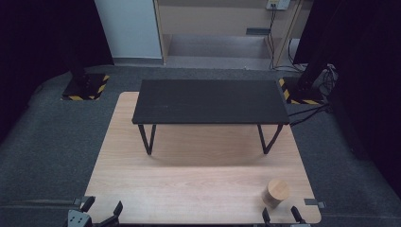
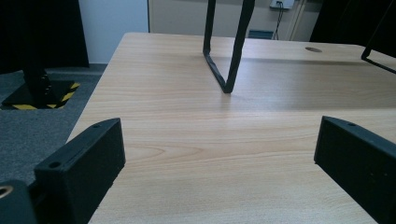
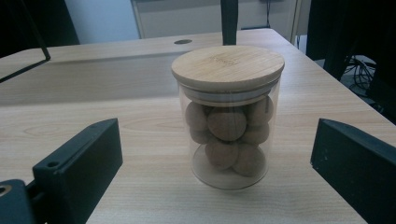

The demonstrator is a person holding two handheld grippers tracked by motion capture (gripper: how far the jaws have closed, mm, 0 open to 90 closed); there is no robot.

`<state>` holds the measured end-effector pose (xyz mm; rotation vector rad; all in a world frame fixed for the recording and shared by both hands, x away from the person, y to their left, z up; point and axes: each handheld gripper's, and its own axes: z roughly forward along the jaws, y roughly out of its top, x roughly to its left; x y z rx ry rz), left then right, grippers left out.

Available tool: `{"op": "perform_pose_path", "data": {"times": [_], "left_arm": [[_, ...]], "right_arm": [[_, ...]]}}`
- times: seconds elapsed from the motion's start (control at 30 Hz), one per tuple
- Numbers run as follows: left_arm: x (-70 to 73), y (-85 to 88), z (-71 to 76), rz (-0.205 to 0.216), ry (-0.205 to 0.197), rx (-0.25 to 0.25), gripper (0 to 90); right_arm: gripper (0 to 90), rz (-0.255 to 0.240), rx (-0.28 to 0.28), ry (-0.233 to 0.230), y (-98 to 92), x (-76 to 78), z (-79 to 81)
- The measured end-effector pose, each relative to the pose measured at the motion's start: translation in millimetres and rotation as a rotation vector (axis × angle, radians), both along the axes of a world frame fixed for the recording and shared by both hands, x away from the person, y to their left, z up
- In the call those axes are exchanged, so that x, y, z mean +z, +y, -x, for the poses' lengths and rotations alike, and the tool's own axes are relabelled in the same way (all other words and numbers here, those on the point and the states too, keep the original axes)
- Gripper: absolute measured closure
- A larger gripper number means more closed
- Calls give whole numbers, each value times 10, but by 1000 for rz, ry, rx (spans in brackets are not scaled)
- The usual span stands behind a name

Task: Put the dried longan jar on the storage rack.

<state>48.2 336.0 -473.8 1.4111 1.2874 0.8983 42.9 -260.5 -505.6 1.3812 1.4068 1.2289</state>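
Black jaws of our right gripper stand spread wide, gripping nothing, just short of the glass jar at the bench's near right corner. Our left gripper gapes empty at the near left corner. Bare wood runs ahead to the black shelf.
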Motion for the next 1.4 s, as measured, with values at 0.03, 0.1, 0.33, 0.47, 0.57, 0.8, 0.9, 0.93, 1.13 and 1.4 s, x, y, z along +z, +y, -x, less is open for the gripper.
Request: {"op": "perform_pose_path", "data": {"times": [0.03,0.1,0.33,0.47,0.57,0.8,0.9,0.93,1.13,1.4], "left_arm": [[-2,0,2,1,-1,1,5],[-4,0,8,1,-2,0,5],[-6,-4,19,2,0,0,5],[-4,-1,17,2,0,1,5],[-3,-1,15,0,-1,1,6],[-6,7,11,2,2,4,6],[-10,16,3,2,4,3,7],[-12,18,1,4,3,3,7],[-16,19,-12,5,6,1,7],[-8,33,-31,9,10,-9,10]], "right_arm": [[22,1,-2,0,4,-2,-8],[22,8,-4,0,14,-3,-26],[19,21,-14,10,62,-20,-128],[20,25,-25,20,97,-16,-215],[21,44,-60,42,159,15,-298],[56,80,-116,64,263,44,-458],[67,84,-116,71,274,49,-501],[71,85,-115,74,280,52,-517],[111,90,-120,82,296,54,-576],[257,95,-117,87,292,83,-582]]}}
